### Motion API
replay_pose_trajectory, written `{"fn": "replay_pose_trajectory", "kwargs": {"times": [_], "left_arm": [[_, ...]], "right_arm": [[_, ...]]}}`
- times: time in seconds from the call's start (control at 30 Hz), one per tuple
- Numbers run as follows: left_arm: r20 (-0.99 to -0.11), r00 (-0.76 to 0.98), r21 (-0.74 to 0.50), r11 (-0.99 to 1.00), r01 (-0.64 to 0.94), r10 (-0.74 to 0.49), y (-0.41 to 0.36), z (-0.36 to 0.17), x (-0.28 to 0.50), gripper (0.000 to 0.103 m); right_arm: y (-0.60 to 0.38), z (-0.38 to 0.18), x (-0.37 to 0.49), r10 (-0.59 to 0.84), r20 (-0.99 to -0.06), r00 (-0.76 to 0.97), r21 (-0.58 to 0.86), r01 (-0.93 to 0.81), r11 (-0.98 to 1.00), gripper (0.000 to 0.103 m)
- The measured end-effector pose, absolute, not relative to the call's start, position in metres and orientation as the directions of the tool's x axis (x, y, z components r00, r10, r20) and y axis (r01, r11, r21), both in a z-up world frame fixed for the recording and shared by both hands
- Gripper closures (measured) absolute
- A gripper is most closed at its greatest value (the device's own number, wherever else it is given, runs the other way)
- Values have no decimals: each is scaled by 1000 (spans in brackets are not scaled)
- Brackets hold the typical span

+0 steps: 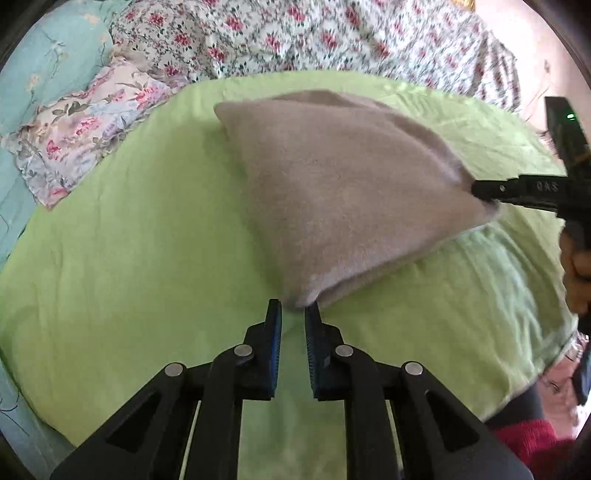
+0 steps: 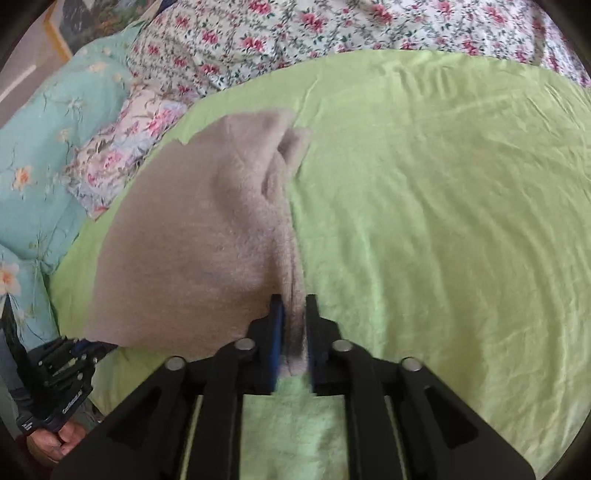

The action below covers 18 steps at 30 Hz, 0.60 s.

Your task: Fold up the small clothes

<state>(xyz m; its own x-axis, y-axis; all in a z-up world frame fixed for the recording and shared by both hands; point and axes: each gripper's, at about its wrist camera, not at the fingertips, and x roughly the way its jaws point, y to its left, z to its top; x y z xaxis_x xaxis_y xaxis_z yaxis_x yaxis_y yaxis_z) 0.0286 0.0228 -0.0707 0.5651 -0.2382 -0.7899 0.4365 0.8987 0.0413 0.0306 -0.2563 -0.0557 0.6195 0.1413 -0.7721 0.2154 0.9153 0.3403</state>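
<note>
Beige fleecy cloth (image 1: 343,192) is lifted off the lime-green sheet (image 1: 129,258) that covers the bed, stretched between the two grippers and hanging as a rough triangle with its far corner near the top of the sheet. In the left wrist view the left gripper (image 1: 293,314) has its blue-padded fingers (image 1: 275,332) slightly parted, with the cloth's lowest corner just at their tips; whether they truly pinch that corner cannot be told from this view. In the right wrist view that gripper shows only as blurred black hardware at the cloth's lower left corner. The right gripper (image 2: 293,306) has its fingers closed in on a bunched edge of the cloth (image 2: 192,240), which fills the narrow gap between the pads, and the fabric rises away from it in soft folds. From the left camera the same gripper (image 1: 484,192) reaches in from the right, clamping the cloth's right corner. A floral quilt (image 1: 295,33) lies bunched along the far side of the sheet, a turquoise flowered pillow (image 2: 44,147) sits to the left, and a pale flowered cloth (image 1: 81,125) lies beside it
</note>
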Motion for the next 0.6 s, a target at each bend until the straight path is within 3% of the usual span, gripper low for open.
{"fn": "replay_pose_trajectory", "kwargs": {"times": [0.13,0.27,0.37,0.43,0.47,0.57,0.6], "left_arm": [[-729,571,-71,872,484,-377,48,-34,22,90],[-668,549,-183,826,534,-503,37,-18,42,90],[-648,501,-268,787,556,-574,19,-25,69,89],[-671,433,-321,762,563,-602,7,-43,86,87],[-693,419,-323,772,548,-587,3,-52,93,90],[-726,356,-367,769,524,-588,-6,-83,100,92],[-717,363,-376,768,519,-595,-8,-85,99,92]], "right_arm": [[-259,-20,23,141,-710,690,375,200,905,76],[-244,-3,47,253,-636,729,458,92,884,76],[-230,-13,78,281,-646,709,465,73,882,76],[-231,-24,99,298,-656,694,486,85,870,76],[-233,-32,109,290,-673,681,477,99,873,76],[-250,-56,131,250,-725,642,454,172,874,82],[-253,-60,133,244,-730,638,451,183,873,91]]}}
